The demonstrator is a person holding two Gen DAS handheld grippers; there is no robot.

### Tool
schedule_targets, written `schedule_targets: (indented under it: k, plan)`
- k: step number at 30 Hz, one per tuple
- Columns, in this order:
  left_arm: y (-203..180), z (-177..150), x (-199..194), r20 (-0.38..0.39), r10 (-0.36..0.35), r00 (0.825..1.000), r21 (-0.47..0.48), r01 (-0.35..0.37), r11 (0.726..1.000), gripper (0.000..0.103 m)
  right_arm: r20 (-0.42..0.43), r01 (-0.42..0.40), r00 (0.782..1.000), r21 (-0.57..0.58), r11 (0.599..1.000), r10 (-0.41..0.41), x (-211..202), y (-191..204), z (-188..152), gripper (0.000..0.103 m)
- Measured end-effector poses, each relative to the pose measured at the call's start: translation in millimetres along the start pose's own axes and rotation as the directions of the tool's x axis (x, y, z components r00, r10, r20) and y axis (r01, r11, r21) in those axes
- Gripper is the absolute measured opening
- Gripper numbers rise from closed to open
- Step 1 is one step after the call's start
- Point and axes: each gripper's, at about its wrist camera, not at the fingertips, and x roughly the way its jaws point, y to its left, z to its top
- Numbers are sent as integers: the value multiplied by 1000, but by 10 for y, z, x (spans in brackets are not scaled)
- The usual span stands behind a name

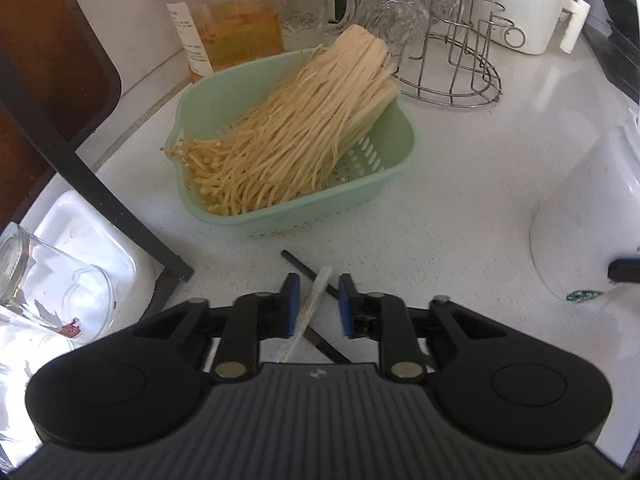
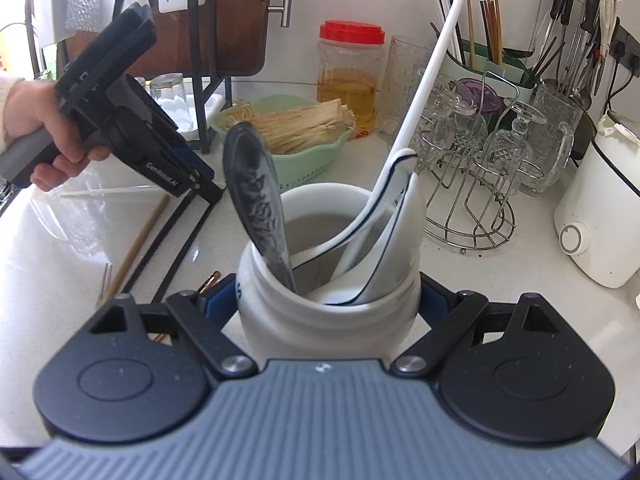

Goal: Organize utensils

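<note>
Item: white chopstick [image 1: 311, 309], flat on counter, long axis running forward between my left gripper [image 1: 319, 305] pads, spread, not yet pinching. My right gripper [image 2: 328, 300] clamps the white jar [image 2: 328, 320].
</note>
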Motion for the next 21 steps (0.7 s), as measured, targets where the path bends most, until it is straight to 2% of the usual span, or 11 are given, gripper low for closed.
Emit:
schedule_targets:
  k: [4, 8, 17, 21]
  plan:
    - [10, 3, 16, 0, -3, 1000, -7, 3, 1000, 16, 4, 7, 1000, 0, 1000, -7, 3, 7, -10, 92]
    - [-29, -5, -1, -7, 45, 999, -15, -45, 999, 9, 6, 7, 1000, -1, 1000, -7, 4, 5, -14, 92]
    - [-61, -68, -312, 22, 117, 993, -205, -110, 973, 7, 16, 5, 1000, -2, 1000, -5, -11, 3, -24, 92]
    - [-161, -109, -534, 46, 138, 989, -256, -121, 959, 7, 20, 4, 1000, -6, 1000, -4, -17, 2, -29, 92]
